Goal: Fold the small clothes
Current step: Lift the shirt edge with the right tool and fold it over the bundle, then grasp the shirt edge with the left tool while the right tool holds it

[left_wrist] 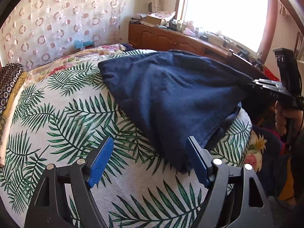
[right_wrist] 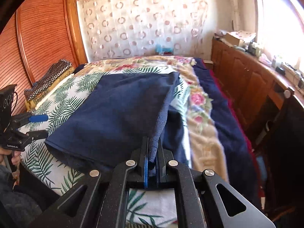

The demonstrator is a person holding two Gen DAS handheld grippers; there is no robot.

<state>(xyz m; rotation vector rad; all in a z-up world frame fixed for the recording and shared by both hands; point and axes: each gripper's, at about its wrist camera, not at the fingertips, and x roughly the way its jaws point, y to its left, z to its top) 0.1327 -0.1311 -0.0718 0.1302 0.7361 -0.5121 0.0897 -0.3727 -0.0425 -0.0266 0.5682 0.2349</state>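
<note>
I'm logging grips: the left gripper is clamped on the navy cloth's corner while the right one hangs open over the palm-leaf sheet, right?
Swapped. The right wrist view shows the right gripper shut on the navy cloth; the left gripper is open over the palm-leaf sheet.

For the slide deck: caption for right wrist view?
Right gripper shut on navy cloth corner over leaf-print bedspread.

Daylight floods in thru the window point(left_wrist: 226, 13), blown-out white w/ glare on nearby walls, fisheye bending edges, dark corner vignette, slight blur right of it.
</note>
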